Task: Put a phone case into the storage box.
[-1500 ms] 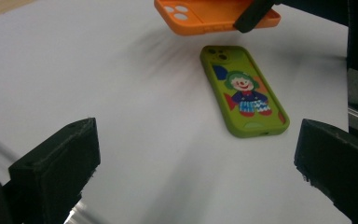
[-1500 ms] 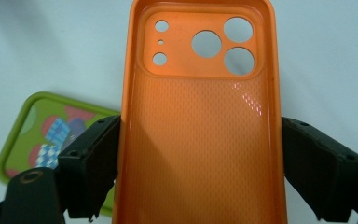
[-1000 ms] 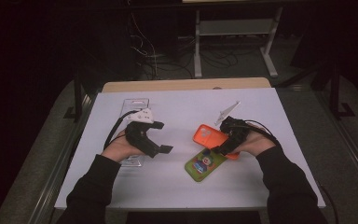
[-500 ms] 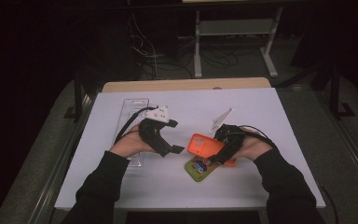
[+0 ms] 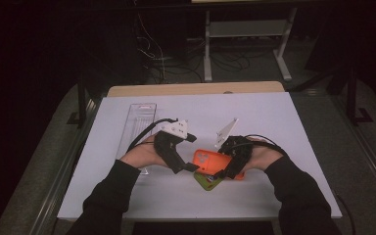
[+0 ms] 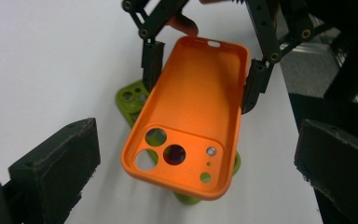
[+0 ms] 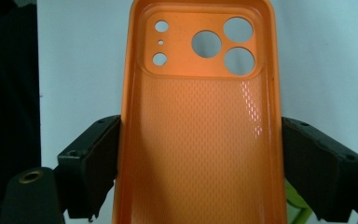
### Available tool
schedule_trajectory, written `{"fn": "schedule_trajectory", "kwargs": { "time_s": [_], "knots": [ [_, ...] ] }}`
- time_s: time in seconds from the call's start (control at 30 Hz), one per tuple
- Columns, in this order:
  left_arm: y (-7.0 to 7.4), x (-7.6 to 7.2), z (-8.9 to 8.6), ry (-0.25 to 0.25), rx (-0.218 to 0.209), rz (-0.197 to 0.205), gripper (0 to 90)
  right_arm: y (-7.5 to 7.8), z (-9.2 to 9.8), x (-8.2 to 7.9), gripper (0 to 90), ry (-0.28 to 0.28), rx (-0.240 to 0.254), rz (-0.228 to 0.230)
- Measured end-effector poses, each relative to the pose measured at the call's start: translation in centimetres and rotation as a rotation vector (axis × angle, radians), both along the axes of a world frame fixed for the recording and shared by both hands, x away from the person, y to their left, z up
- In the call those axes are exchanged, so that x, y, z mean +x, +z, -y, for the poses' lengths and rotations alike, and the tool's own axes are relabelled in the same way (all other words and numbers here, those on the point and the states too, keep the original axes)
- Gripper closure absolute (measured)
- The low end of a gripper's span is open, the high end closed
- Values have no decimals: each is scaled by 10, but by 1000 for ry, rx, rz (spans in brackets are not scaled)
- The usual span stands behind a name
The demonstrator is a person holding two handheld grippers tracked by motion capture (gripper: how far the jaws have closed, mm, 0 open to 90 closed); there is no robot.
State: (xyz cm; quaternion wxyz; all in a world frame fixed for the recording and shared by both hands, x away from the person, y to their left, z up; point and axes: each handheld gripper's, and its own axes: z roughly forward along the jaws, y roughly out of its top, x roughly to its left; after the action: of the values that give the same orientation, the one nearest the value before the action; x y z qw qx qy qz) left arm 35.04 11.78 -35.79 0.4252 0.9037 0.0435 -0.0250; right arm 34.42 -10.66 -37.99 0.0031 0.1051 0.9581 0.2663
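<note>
An orange phone case hangs above the white mat, hollow side up, with my right gripper shut across its width. In the right gripper view the two pads press on the long sides of the orange case. A green phone case lies flat on the mat beneath it. My left gripper is open just left of the case's camera end. In the left gripper view its jaws stand wide on either side of the orange case without touching it, and the right gripper grips farther along.
A clear plastic tray lies at the back left of the white mat. A wooden table edge runs behind the mat. Dark floor, cables and a desk frame lie beyond.
The left hand has moved right, towards the orange case. The right hand has brought the case left and nearer, so the two grippers now almost meet.
</note>
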Motion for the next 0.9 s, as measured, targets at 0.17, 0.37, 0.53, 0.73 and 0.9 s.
{"fn": "schedule_trajectory", "kwargs": {
  "time_s": [0.17, 0.37, 0.53, 0.73, 0.9],
  "knots": [
    [-6, -3, 5, -34, 53, -12, 0, -1, -5, -3, 152, 44, -8, -10],
    [-12, -5, 11, -78, 116, 1, 0, 3, -12, -8, 152, 81, -8, -6],
    [-17, -8, 15, -93, 152, 2, 0, 5, -17, -11, 151, 104, -14, 9],
    [-26, -10, 22, -109, 205, 10, 0, 6, -19, -13, 151, 123, -11, 19],
    [-30, -12, 26, -117, 231, 7, 0, 8, -19, -14, 151, 122, -2, 20]
  ]
}}
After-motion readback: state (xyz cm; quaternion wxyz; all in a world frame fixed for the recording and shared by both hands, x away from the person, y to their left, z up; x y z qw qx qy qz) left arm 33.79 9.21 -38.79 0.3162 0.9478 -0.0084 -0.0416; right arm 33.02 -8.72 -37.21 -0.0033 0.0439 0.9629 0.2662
